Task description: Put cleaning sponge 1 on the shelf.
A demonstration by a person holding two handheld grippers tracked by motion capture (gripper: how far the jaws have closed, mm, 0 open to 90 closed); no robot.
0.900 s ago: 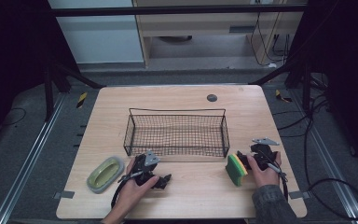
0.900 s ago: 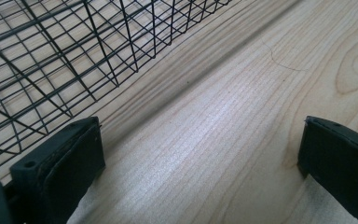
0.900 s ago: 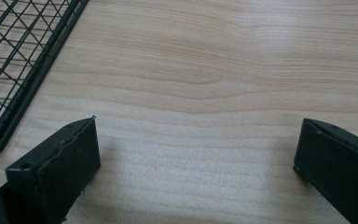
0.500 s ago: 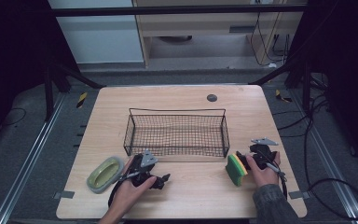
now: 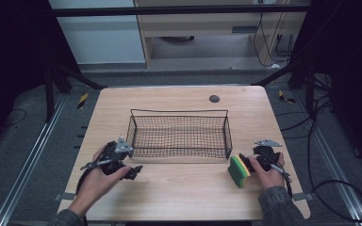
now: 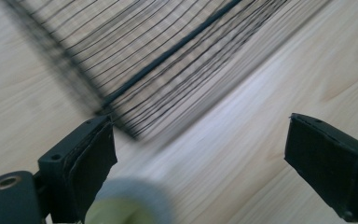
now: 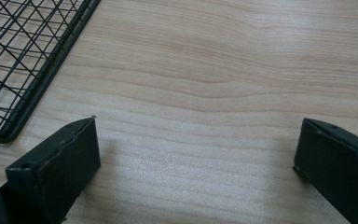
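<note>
A black wire basket (image 5: 179, 134) stands in the middle of the wooden table (image 5: 188, 195). My left gripper (image 5: 131, 170) hovers just off the basket's near left corner, held by a hand, and is open with nothing between its fingers. The left gripper view has the open gripper (image 6: 209, 154) over bare wood, the blurred basket (image 6: 168, 51) ahead and a blurred grey-rimmed, yellow-green thing (image 6: 126, 205) at the bottom edge by the left jaw. A green and yellow sponge (image 5: 238, 170) stands on edge right beside my right gripper (image 5: 249, 162). The open right gripper (image 7: 198, 158) looks at bare wood past the basket's corner (image 7: 23, 70).
A dark round mark (image 5: 214, 98) sits on the table behind the basket. Metal rails (image 5: 28, 165) and cables (image 5: 330, 155) run along the floor on both sides. Bare wood lies between the two hands in front of the basket.
My left hand has shifted left and now covers the spot where the grey dish with the green piece lay. The right hand and the sponge have stayed put.
</note>
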